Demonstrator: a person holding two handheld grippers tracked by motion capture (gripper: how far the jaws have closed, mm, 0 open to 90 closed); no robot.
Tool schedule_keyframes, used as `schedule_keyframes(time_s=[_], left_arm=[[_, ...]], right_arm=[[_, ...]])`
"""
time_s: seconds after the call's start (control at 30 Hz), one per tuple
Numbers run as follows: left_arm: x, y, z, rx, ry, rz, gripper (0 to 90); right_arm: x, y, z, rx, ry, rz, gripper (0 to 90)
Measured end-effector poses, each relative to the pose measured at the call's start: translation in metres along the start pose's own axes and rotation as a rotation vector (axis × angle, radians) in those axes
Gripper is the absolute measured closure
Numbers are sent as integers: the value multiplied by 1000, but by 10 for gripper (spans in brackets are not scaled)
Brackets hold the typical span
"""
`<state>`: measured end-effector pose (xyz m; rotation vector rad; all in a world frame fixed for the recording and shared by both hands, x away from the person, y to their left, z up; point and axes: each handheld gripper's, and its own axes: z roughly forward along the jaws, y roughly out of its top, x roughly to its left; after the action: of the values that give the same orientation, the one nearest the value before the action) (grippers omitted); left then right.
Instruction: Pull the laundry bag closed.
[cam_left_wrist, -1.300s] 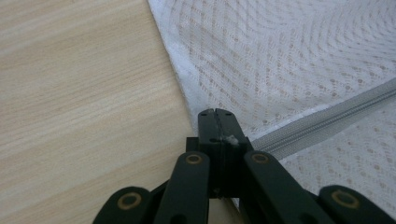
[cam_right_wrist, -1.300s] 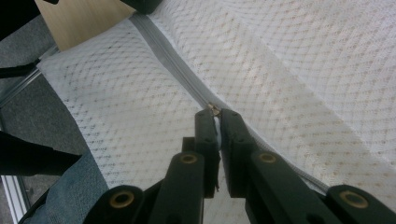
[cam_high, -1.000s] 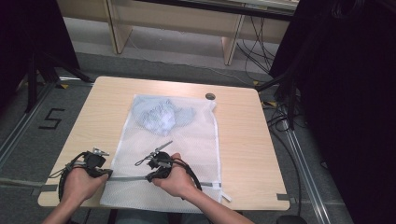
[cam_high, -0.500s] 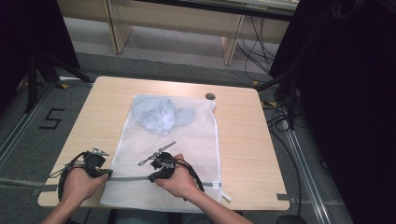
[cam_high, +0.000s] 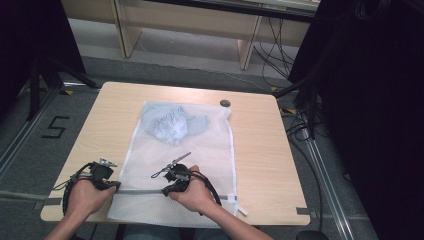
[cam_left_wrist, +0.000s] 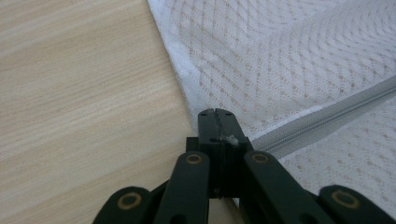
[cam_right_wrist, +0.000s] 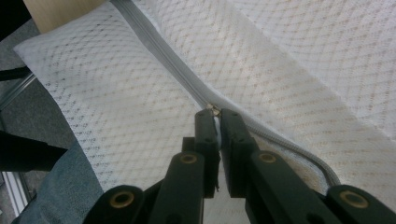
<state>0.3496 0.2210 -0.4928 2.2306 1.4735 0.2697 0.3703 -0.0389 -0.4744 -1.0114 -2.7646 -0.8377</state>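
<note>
While high view blurs it, right gripper (cam_right_wrist: 216, 114) pinches zipper pull (cam_right_wrist: 212, 109) (jaws closed).

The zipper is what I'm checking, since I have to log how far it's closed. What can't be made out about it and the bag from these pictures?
- Zipper slider: in the right gripper view, the right gripper covers all but a metal glint.
- Zipper's left end: in the left gripper view, hidden under the left gripper.
- Bluish bundle inside the mesh bag: high view, veiled by mesh, too small to identify.
- Bag's near edge: high view, hidden by the right hand.
</note>
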Motion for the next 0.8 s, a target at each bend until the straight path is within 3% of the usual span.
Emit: schedule_keyframes(time_s=[0.23, 0.53, 0.73, 0.8], left_arm=[[-1, 0, 2, -17, 4, -20, 897], [1, 0, 0, 1, -4, -4, 897], [0, -1, 2, -29, -6, -18, 897], [0, -1, 1, -11, -1, -11, 897]], right_arm=[[-1, -1, -1, -1, 7, 10, 870], [-3, -2, -4, 1, 3, 9, 869], [-5, -3, -4, 1, 4, 14, 870], [-4, -3, -5, 3, 4, 17, 870]])
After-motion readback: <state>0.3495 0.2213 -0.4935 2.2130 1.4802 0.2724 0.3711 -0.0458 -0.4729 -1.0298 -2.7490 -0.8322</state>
